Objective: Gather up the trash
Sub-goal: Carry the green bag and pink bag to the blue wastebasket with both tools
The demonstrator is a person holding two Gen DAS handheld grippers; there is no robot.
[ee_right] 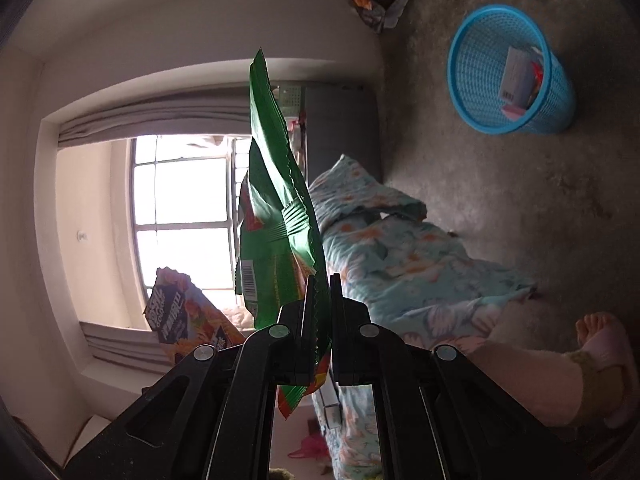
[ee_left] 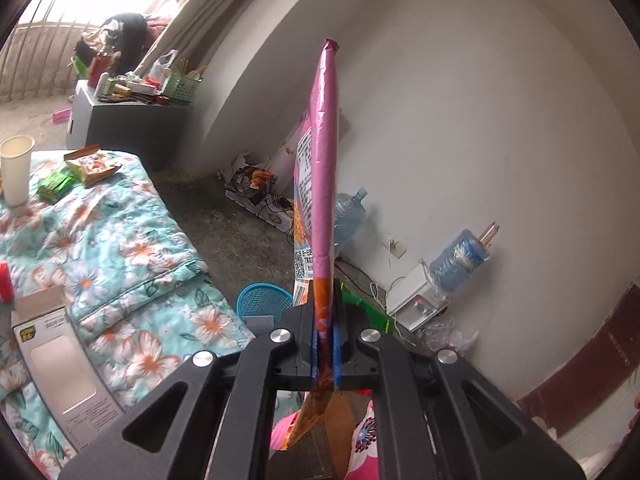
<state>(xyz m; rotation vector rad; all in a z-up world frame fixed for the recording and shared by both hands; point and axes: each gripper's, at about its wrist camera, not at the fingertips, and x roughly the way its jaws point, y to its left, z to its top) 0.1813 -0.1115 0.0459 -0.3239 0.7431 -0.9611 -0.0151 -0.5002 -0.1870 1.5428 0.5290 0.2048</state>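
- L gripper (ee_left: 325, 304) clamped tight on pink snack bag (ee_left: 326, 152); bag stands edge-on, straight up from the jaws.
- R gripper (ee_right: 320, 296) clamped on green wrapper (ee_right: 276, 208) (view rolled sideways), wrapper sticking out past the fingers.
- Floral quilt (ee_left: 120, 248) beside L gripper w/ flat box (ee_left: 60, 360), paper cup (ee_left: 16, 170), more wrappers (ee_left: 80, 172) on it.
- Blue mesh bin (ee_right: 508, 76) on floor beyond quilt, some trash already inside.
- Water jugs (ee_left: 460, 260) by far wall.

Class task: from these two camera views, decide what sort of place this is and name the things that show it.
Probably a lived-in bedroom at home: a floral quilt spread out, a curtained window, and a blue wastebasket on the bare floor.
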